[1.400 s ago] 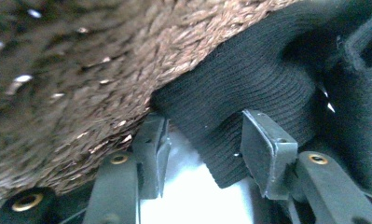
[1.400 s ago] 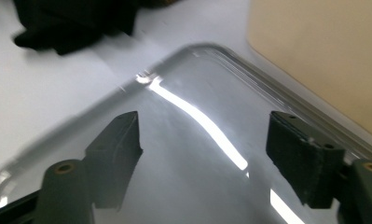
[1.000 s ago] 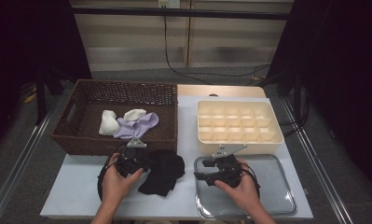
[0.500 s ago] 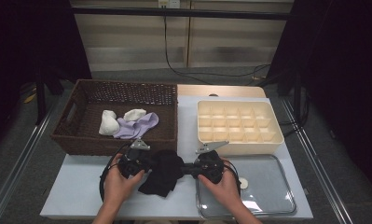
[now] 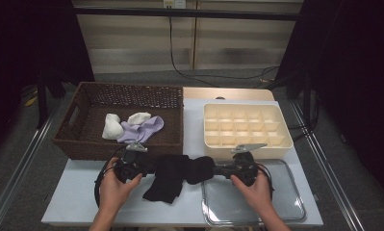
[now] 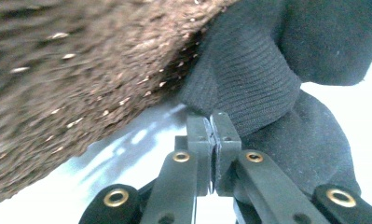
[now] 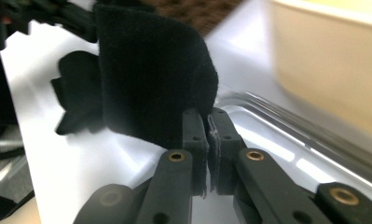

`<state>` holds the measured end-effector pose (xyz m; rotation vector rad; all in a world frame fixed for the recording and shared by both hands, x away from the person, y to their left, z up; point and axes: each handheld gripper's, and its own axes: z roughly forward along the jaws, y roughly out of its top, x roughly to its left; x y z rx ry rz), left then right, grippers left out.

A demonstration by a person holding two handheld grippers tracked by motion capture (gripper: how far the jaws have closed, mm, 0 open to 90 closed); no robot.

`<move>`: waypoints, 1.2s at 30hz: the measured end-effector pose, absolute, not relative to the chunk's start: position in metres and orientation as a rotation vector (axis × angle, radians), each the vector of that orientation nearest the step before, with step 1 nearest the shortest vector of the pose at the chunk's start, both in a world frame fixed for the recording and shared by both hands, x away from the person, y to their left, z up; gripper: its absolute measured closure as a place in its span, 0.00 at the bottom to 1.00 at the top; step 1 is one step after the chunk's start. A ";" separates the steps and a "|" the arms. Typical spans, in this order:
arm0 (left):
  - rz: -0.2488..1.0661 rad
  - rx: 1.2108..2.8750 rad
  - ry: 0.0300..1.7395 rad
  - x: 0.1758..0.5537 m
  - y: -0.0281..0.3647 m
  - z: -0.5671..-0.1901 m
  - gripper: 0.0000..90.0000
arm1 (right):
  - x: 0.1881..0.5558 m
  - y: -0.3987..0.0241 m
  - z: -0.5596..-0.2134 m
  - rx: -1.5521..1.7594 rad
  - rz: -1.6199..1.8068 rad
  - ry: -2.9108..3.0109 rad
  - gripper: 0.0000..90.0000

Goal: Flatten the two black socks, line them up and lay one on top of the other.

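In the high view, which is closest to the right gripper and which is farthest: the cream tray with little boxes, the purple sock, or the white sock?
From the right gripper:
1. Cream tray, just behind it.
2. Purple sock, in the basket.
3. White sock, further left in the basket.

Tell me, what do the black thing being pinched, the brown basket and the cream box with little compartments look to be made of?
The black sock looks like knitted fabric, matte: fine ribbing shows on its cuff in the left gripper view. The brown basket seems woven wicker or similar fibre, with rough plaited walls. The cream box is probably moulded plastic, smooth and slightly glossy, with thin even dividers.
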<state>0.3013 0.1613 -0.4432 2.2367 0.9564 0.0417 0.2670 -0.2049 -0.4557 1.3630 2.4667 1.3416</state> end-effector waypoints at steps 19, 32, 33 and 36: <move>0.073 2.213 0.954 0.302 0.163 -0.446 0.97 | 0.260 -0.241 -0.469 1.481 1.291 2.446 0.96; 0.025 2.200 0.935 0.296 0.159 -0.445 0.81 | 0.254 -0.255 -0.474 1.521 1.290 2.418 0.95; 0.017 2.202 0.930 0.295 0.158 -0.446 0.80 | 0.254 -0.256 -0.474 1.514 1.290 2.420 0.95; -0.013 2.190 0.925 0.290 0.157 -0.445 0.73 | 0.251 -0.255 -0.474 1.514 1.268 2.425 0.96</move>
